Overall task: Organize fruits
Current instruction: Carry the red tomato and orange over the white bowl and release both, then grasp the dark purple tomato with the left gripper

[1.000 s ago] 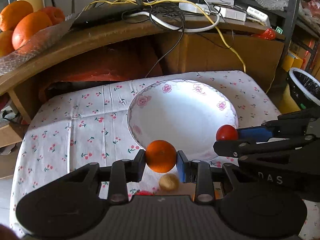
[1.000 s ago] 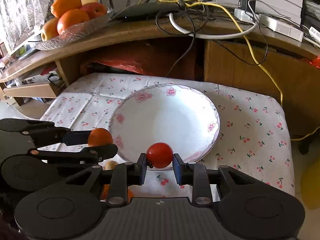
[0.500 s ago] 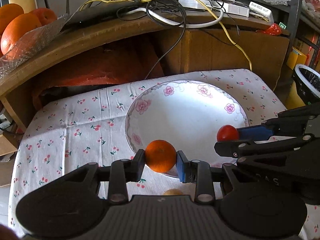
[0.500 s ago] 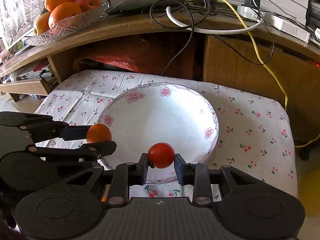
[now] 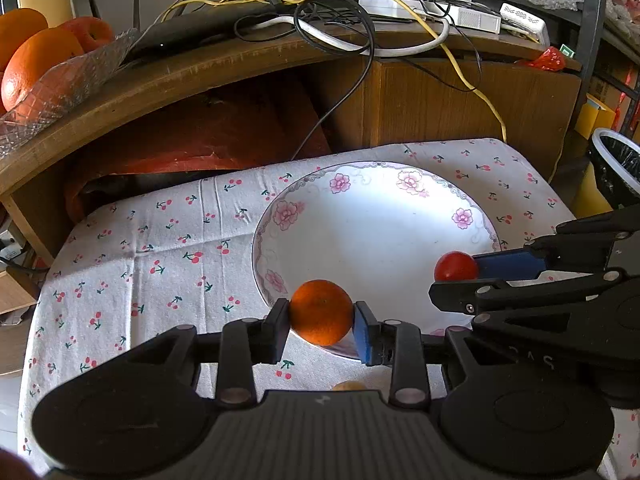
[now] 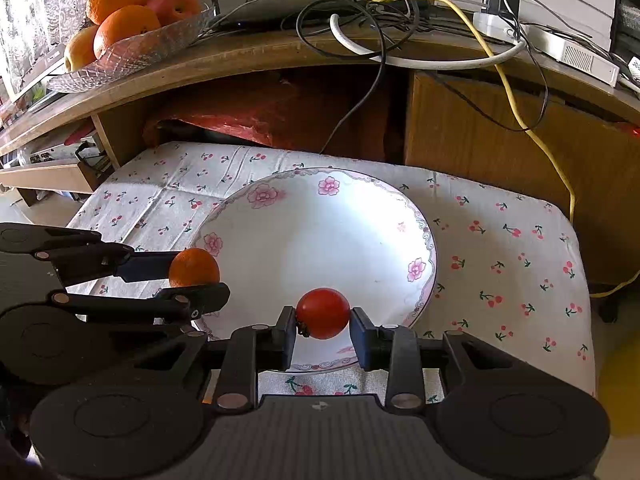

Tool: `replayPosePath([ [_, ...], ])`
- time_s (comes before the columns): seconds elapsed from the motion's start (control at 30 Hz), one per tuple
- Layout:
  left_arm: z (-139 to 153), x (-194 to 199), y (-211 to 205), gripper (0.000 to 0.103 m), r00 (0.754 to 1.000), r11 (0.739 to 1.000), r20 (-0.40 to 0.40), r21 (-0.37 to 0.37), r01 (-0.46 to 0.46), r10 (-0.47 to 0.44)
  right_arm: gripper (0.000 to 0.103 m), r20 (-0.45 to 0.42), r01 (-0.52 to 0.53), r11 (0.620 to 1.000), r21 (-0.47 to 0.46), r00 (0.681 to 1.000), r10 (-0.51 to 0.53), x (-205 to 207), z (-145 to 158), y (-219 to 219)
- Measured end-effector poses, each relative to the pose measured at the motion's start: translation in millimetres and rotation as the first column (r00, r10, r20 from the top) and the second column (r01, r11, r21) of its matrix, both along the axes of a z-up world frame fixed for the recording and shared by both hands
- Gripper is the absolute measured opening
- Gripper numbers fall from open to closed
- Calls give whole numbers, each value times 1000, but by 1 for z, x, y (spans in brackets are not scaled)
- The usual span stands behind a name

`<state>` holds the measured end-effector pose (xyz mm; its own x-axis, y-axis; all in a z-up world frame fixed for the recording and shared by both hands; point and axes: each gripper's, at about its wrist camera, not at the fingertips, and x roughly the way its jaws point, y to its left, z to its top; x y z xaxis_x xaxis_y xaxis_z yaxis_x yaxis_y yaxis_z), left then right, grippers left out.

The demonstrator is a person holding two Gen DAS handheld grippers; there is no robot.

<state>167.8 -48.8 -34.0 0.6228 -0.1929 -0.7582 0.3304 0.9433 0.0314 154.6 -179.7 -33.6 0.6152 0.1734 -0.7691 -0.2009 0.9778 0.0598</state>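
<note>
A white plate with pink flowers on its rim (image 5: 288, 216) (image 6: 416, 270) lies on a cherry-print cloth. My left gripper (image 5: 321, 320) (image 6: 192, 276) is shut on a small orange (image 5: 321, 312) (image 6: 194, 267), held over the plate's near left rim. My right gripper (image 6: 323, 322) (image 5: 456, 276) is shut on a red tomato (image 6: 323, 313) (image 5: 455, 266), held over the plate's near right rim. The two grippers hang side by side. A small yellowish fruit (image 5: 349, 386) peeks out on the cloth just below the left gripper, mostly hidden.
Behind the cloth-covered table (image 5: 132, 256) (image 6: 500, 248) runs a wooden shelf with tangled cables (image 5: 320, 28) (image 6: 380, 28). A glass bowl with oranges and an apple (image 5: 60, 76) (image 6: 132, 48) stands on its left end. A lined bin (image 5: 616, 160) sits at the far right.
Both grippers have moved forward over the plate's near rim, each still holding its fruit. The yellowish fruit on the cloth has slipped almost out of sight beneath the left gripper.
</note>
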Motion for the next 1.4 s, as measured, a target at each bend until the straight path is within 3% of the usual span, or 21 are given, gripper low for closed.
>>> replayPosePath([
  [0.4, 1, 0, 0, 45, 1000, 1000, 1, 0, -10, 10, 32, 8, 9, 1000, 0, 1000, -9, -2, 1, -1],
  [0.6, 8, -4, 3, 46, 1000, 1000, 11, -15, -5, 5, 40, 22, 13, 1000, 10, 1000, -13, -7, 7, -5],
  [1.4, 24, -49, 27, 48, 995, 994, -25, -57, 96, -97, 41, -31, -80, 997, 22, 996, 80, -42, 7, 8],
])
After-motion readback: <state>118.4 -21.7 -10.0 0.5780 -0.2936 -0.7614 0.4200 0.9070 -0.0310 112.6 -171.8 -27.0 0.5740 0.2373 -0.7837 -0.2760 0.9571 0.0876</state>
